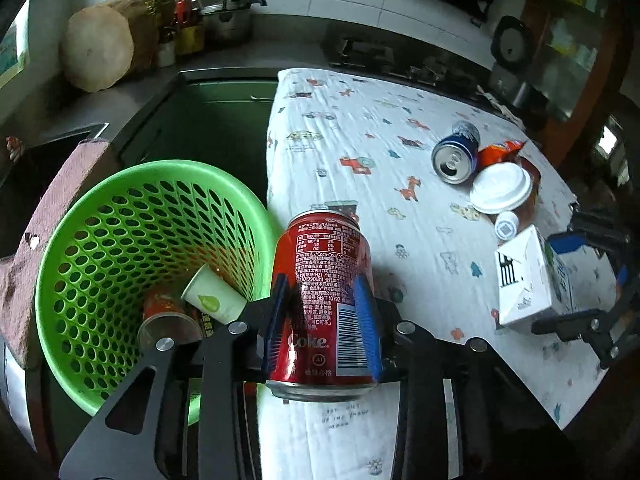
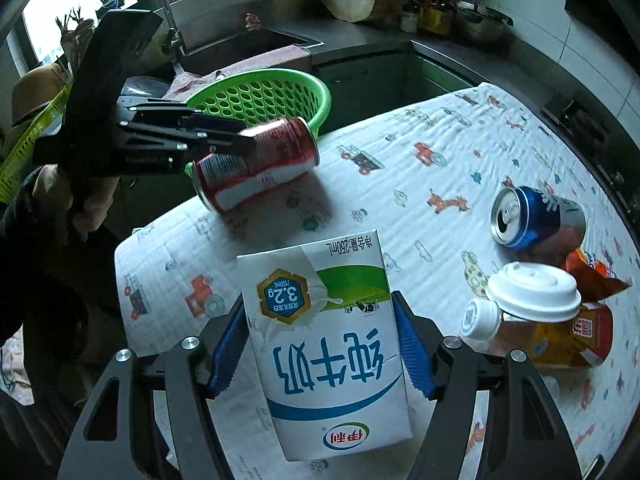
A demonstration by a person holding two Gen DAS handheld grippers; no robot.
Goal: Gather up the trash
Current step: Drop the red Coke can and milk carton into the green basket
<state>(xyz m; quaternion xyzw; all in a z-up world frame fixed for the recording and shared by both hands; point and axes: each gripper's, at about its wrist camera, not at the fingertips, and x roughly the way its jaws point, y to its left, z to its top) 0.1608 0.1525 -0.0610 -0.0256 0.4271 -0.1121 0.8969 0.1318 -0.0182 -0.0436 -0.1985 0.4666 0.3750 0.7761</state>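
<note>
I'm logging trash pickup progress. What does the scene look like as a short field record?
left gripper: shut on red cola can
right gripper: shut on milk carton
green basket: beside the table, holds a paper cup and other trash
left on tablecloth: blue can, lidded cup, orange wrapper

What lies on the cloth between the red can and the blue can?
Nothing: in the left wrist view, only bare printed cloth lies between the red can and the blue can.
</note>
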